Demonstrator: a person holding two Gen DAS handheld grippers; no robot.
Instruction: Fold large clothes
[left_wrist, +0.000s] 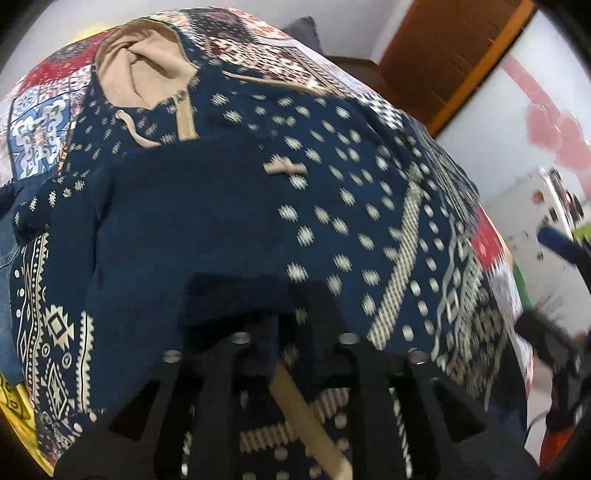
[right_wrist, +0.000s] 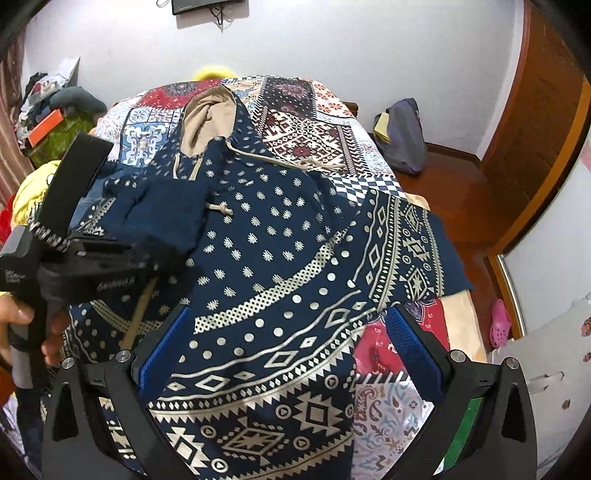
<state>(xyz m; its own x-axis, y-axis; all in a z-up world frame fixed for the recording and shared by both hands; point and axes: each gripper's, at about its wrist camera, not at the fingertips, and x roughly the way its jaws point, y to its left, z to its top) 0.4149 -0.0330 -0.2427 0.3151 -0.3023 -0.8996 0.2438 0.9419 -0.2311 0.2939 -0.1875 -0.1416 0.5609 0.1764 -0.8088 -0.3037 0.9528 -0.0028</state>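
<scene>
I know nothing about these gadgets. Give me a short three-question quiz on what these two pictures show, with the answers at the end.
1. True or false: the hoodie lies on a plain white sheet.
2. Which sleeve is already folded across the chest: A) the one by the left gripper, B) the one by the right gripper, C) neither?
3. Fill in: the lining of the hood is ____ in colour.

Key
1. False: it lies on a patchwork bedspread.
2. A. The other sleeve lies spread out to the side.
3. Tan (beige).
</scene>
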